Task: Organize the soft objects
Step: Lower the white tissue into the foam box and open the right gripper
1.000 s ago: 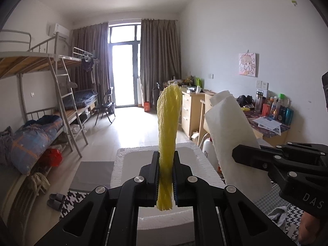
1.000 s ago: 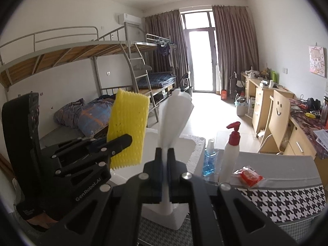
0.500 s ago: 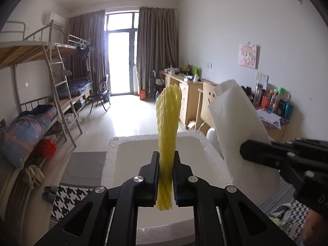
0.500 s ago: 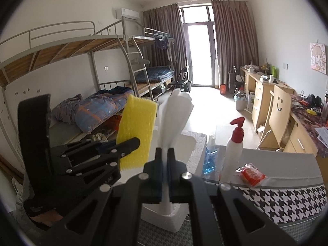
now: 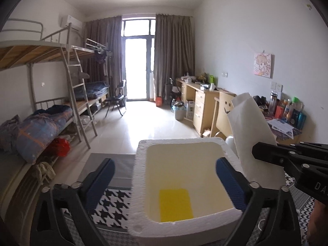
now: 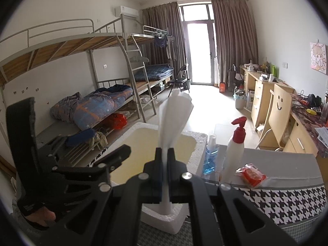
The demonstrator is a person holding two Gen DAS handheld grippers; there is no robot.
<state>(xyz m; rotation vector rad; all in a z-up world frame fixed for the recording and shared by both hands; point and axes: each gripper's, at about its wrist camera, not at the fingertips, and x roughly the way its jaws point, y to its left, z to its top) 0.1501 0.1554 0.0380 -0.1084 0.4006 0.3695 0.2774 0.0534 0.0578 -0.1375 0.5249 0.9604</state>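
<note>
- Since a second ago our left gripper (image 5: 164, 174) has let go of the yellow foam net sleeve (image 5: 175, 204); its jaws are opening, spread wide to either side of the white foam box (image 5: 139, 184), with nothing between the blue pads (image 5: 100, 181).
- That yellow sleeve now lies flat on the floor of the box, toward its near wall.
- Our right gripper (image 6: 165, 160) is clamped together on a folded white foam sheet (image 6: 174, 121), which stands upright out of the jaws above the near rim of the box.
- From the left wrist view we see the same sheet held just right of the box.
- On the grey mat to the right of the box stand a blue bottle (image 6: 210, 157) and a white pump bottle with a red head (image 6: 235, 149); a red packet (image 6: 252, 174) lies near them.
- Beneath it all lies a houndstooth cloth (image 6: 287, 201).
</note>
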